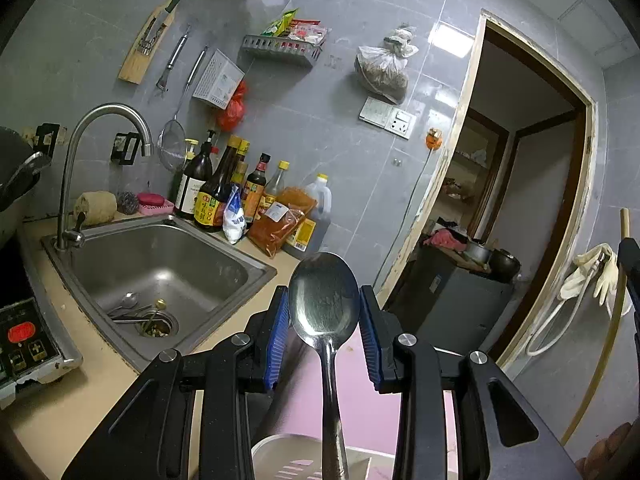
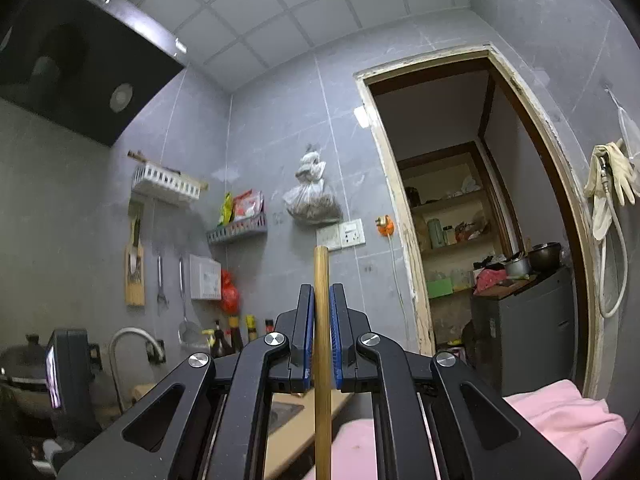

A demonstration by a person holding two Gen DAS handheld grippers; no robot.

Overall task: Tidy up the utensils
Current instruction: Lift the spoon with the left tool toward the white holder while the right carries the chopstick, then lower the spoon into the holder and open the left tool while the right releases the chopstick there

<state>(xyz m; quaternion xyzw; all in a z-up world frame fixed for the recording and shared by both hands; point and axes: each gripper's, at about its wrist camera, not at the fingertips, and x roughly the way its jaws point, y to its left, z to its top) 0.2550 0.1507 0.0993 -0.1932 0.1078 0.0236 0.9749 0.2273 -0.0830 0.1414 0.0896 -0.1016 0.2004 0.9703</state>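
Sink (image 1: 160, 264) as landmark – more cutlery (image 1: 126, 304) at its drain; my left gripper (image 1: 324, 336), right of sink, clamps spoon (image 1: 324, 300), bowl upright, handle down toward white holder (image 1: 280, 456); my right gripper (image 2: 322, 332) nearly shut on wooden stick (image 2: 322, 320) – upright.

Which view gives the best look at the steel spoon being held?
The left wrist view. The spoon fills the centre there, bowl up between the left gripper jaws, handle running down toward the white basket. The right wrist view shows none of it, only the right gripper shut on a wooden stick.
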